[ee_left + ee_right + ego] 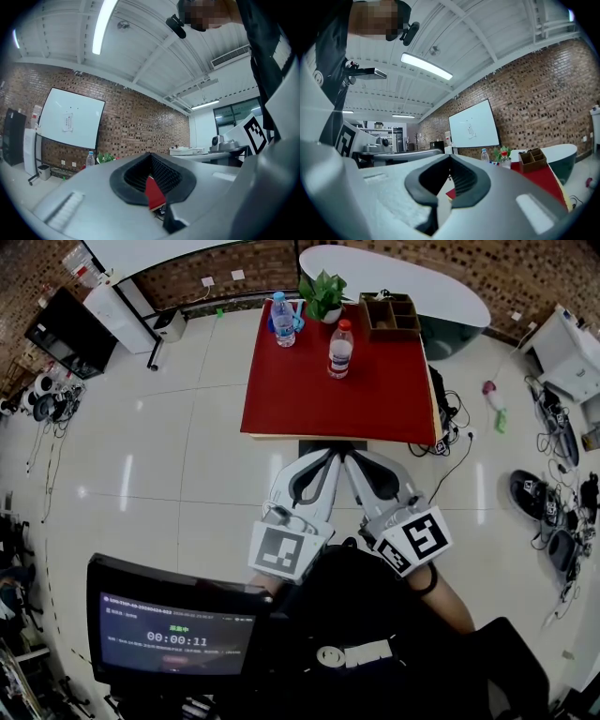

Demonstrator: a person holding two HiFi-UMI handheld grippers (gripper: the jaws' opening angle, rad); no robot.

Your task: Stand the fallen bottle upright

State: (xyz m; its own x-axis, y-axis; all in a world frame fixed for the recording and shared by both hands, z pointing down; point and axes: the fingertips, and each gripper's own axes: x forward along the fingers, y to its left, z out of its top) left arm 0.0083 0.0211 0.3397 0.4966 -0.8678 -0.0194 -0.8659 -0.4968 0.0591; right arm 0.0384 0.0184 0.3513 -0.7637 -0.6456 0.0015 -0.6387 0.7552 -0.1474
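In the head view, a red-capped bottle stands upright on the red table, at 12 o'clock from its centre. A blue-capped bottle stands upright at 11 o'clock. The left gripper and the right gripper are off the table, at its 6 o'clock.

In the left gripper view, the jaws are pressed together and hold nothing.

In the right gripper view, the jaws are also pressed together and hold nothing. The red-capped bottle is at 3 o'clock from their tips.
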